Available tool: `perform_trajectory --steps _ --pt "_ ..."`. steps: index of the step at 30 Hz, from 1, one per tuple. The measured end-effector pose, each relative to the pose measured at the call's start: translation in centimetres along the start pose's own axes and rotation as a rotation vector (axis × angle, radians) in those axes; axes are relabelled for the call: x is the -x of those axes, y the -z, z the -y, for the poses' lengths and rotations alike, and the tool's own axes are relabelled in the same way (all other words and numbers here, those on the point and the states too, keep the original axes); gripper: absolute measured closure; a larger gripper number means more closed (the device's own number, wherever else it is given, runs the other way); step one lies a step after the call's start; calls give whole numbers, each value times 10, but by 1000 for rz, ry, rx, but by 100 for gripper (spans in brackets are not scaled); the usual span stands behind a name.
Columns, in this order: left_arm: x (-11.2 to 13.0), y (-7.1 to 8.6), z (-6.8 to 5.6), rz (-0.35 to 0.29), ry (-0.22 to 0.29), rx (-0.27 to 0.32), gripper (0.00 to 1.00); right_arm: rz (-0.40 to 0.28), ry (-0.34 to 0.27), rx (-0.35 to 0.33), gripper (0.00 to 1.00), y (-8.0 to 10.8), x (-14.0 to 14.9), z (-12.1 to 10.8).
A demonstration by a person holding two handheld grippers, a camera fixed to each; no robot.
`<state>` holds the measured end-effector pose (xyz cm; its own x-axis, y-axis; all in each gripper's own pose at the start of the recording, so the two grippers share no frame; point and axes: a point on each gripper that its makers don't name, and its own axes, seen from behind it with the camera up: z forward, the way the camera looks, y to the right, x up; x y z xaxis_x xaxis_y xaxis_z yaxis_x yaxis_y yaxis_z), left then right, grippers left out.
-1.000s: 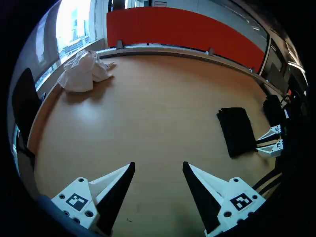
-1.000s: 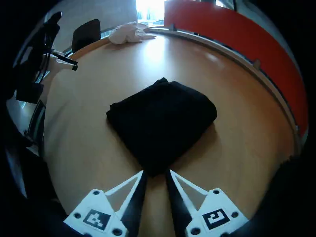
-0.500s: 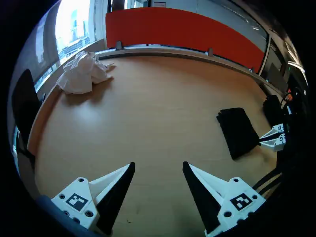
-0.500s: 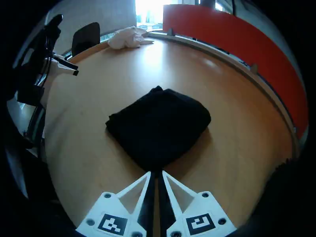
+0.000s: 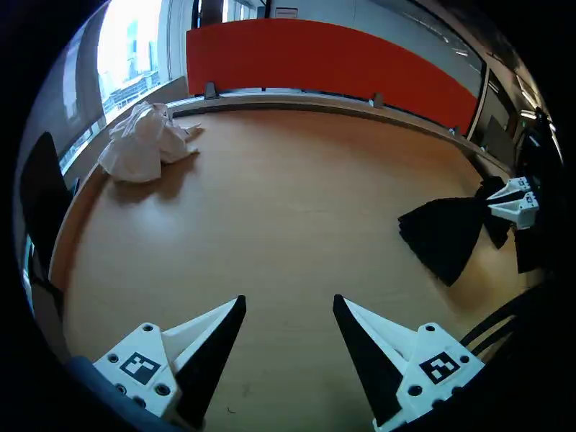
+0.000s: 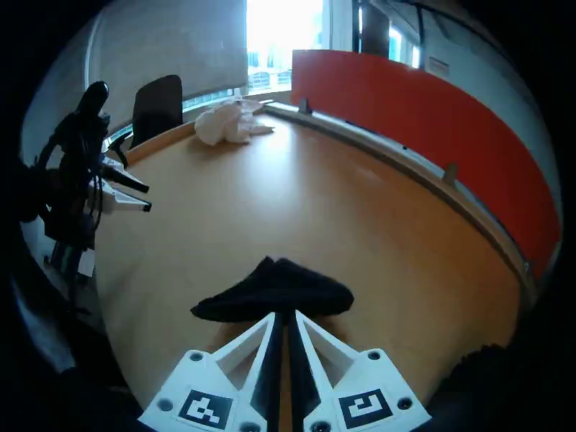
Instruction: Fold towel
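Observation:
A folded black towel (image 5: pixel 441 234) hangs by one corner at the table's right side, its lower end close to the wood. My right gripper (image 5: pixel 513 202) holds that raised corner. In the right gripper view the fingers are shut (image 6: pixel 286 322) on the near corner of the black towel (image 6: pixel 277 291), which droops away from them. My left gripper (image 5: pixel 288 311) stands open over bare wood near the front edge, far from the towel, with nothing between its fingers. It also appears at the left in the right gripper view (image 6: pixel 124 195).
A crumpled white cloth (image 5: pixel 141 140) lies at the far left corner of the wooden table (image 5: pixel 288 194). A red divider panel (image 5: pixel 324 61) runs along the back edge. A black chair (image 6: pixel 158 101) stands behind the table near the white cloth (image 6: pixel 227 122).
My right gripper shut on the towel's near corner and lifted it, so the flat black towel now hangs tilted. The left gripper has stayed in place and open.

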<state>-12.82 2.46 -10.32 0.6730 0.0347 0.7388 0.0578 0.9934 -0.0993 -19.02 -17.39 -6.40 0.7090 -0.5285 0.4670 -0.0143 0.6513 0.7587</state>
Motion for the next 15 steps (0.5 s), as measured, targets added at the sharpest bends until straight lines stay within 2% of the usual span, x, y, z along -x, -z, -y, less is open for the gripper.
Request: perform_trajectory --steps 8,15 --pt "-10 -1 -4 -16 -3 6 10 -60 2 31 95 24 -45 -15" --pt "-13 -2 -9 -17 2 18 10 -79 -18 68 96 40 -52 -33"
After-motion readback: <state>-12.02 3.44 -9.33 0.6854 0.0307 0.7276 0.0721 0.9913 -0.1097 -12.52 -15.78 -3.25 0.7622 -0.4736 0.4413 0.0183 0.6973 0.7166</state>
